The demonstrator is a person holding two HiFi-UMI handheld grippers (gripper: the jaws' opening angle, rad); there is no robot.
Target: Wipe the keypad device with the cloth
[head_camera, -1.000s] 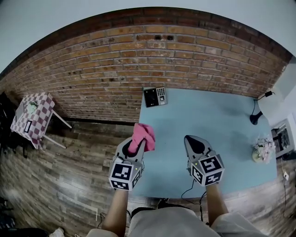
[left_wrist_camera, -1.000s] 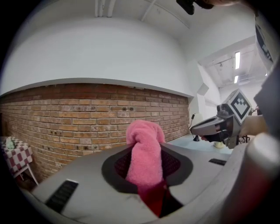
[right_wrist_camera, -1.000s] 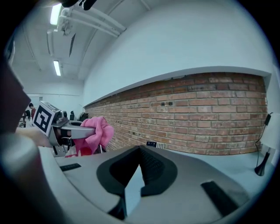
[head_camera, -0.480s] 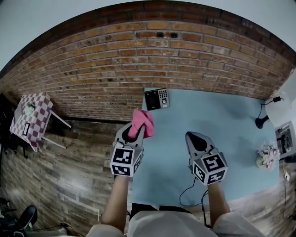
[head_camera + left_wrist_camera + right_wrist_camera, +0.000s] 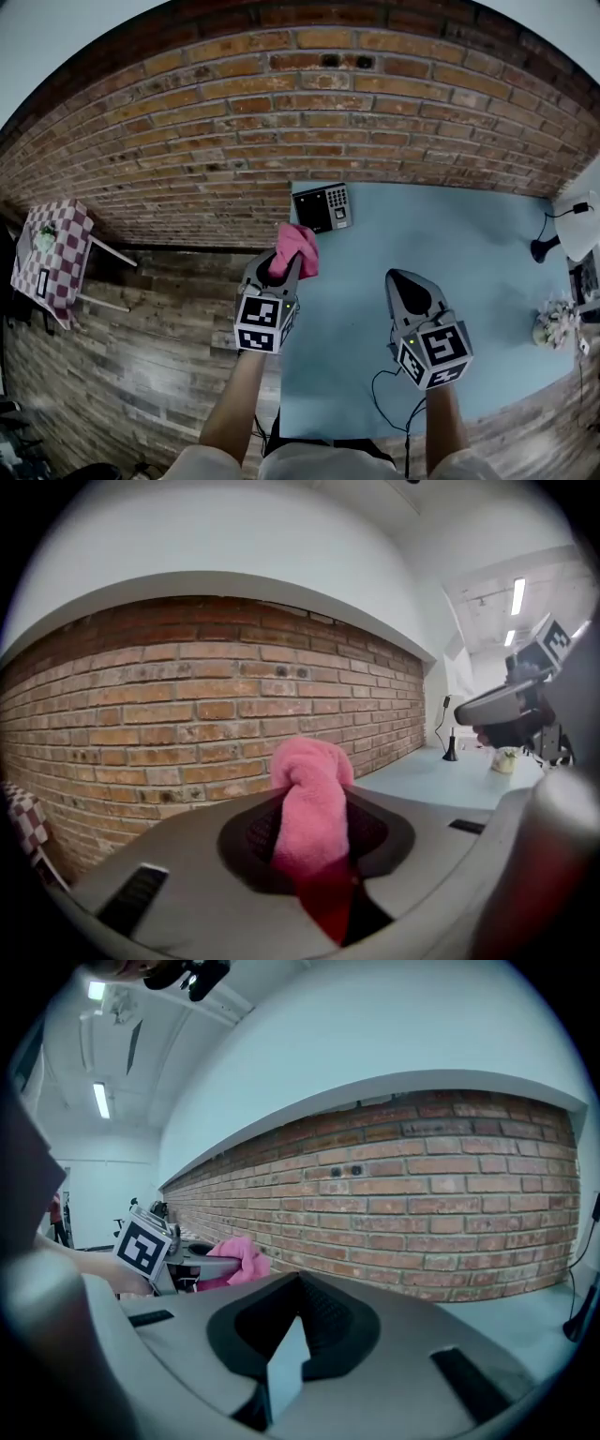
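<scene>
- Your left gripper (image 5: 282,264) is clamped on the pink cloth (image 5: 296,247); a bunched wad sticks out past the jaw tips, and that wad is your wiping face
- Your right gripper (image 5: 397,279) has its jaws together with nothing between them, and it hovers over the blue table (image 5: 469,272)
- The keypad device (image 5: 323,206) lies flat at the table's far left corner, close to the brick wall (image 5: 281,122), with bare table between it and the cloth
- From the cloth the device sits at about 1 o'clock; from the right gripper it is at about 11 o'clock and farther off, so the left is the nearer one
- The device's long axis runs roughly 9 to 3, tilted a little, with the dark screen on the 9 side and the keys on the 3 side
- The wipe looks not yet begun: carry the cloth forward toward 1 o'clock, lower the wad onto the face, then stroke along that 9-to-3 line
</scene>
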